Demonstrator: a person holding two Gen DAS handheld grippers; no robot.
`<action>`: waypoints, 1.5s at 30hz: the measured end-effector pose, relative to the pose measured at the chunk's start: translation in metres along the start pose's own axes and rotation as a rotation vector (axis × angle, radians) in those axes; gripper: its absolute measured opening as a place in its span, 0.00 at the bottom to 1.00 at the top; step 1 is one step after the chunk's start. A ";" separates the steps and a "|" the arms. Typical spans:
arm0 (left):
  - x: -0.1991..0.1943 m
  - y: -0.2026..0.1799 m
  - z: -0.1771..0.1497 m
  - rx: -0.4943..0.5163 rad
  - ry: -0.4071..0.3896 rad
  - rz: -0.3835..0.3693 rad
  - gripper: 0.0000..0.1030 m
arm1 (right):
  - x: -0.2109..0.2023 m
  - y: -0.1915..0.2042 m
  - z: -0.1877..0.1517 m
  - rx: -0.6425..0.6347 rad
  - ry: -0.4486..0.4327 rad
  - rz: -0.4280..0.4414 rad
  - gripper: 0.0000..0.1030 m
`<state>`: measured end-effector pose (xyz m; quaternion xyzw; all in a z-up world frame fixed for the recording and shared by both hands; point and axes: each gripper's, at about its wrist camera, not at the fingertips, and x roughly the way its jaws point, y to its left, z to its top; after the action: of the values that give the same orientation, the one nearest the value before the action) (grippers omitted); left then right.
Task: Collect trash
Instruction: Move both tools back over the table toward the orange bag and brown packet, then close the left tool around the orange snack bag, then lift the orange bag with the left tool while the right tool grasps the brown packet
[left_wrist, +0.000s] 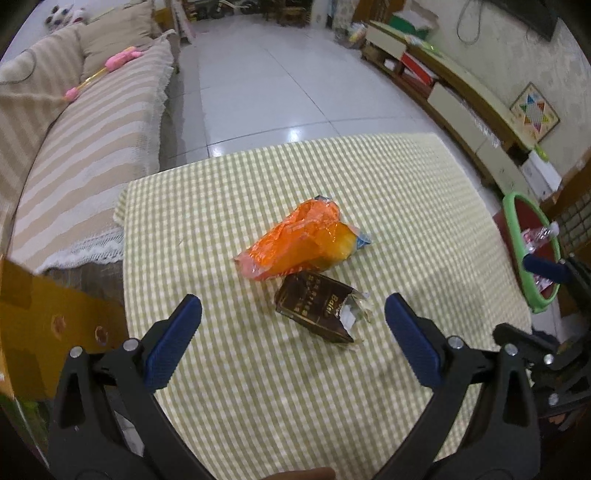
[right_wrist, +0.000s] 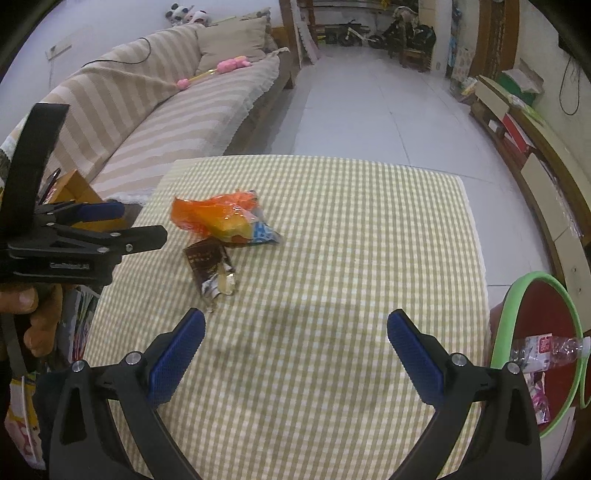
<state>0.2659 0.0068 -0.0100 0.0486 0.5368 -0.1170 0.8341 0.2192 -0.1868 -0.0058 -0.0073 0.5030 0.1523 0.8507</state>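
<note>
Left wrist view: brown packet (left_wrist: 319, 317) lies between gaping left tongs (left_wrist: 293, 314).

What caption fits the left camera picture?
Open left gripper nears a brown box and orange wrapper.

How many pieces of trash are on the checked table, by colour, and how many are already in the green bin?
Orange wrapper on the table: 1
Brown torn carton on the table: 1
Clear plastic bottle in the green bin: 1
Pink packets in the bin: at least 1, too blurred to count
Total clearly seen: 4
</note>
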 end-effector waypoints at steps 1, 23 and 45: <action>0.003 -0.001 0.002 0.009 0.006 0.000 0.94 | 0.002 -0.001 0.000 0.005 0.003 0.001 0.93; 0.089 -0.014 0.039 0.125 0.151 0.027 0.77 | 0.019 -0.049 -0.015 0.100 0.043 -0.017 0.93; 0.024 0.031 0.017 -0.031 0.041 -0.009 0.47 | 0.023 -0.005 -0.008 0.023 0.041 0.022 0.93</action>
<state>0.2978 0.0294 -0.0257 0.0354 0.5559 -0.1113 0.8230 0.2243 -0.1866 -0.0302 0.0051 0.5220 0.1558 0.8386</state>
